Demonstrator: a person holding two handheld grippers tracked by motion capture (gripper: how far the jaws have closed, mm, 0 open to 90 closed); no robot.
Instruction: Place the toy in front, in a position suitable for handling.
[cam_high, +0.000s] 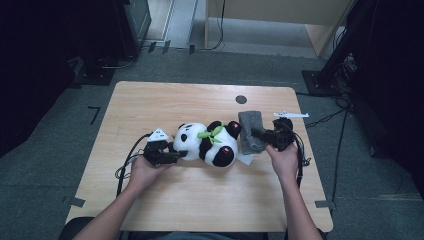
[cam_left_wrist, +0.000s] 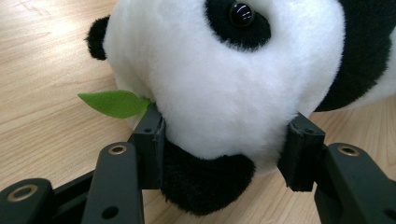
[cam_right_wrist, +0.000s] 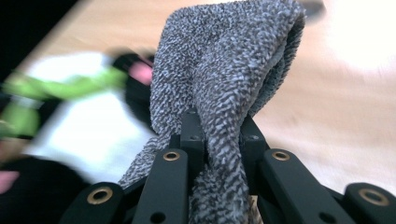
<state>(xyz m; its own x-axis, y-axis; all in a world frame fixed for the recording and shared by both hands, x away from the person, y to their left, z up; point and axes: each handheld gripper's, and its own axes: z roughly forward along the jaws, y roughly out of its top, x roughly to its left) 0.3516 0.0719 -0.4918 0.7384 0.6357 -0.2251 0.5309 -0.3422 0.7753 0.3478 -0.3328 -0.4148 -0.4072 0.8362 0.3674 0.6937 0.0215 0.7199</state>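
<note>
Plush panda (cam_high: 207, 144) lying across the middle of the wooden table (cam_high: 150, 100), long axis running left to right, head at the left. Left gripper (cam_high: 172, 156) clamped on that head, jaws pressing into the white fur. Right gripper (cam_high: 256, 133) pinched tight on a grey knitted cloth (cam_high: 250, 127), just beside the panda's black feet, at the far end from the head.

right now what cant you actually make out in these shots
- Panda's far side, right gripper view: motion blur smears it, and the grey cloth covers part.
- Panda's body, left gripper view: cut off by the top and right edges.
- Small white item at the table's right edge, high view: too small to name.
- Cloth's lower end, high view: hidden under the right gripper.
</note>
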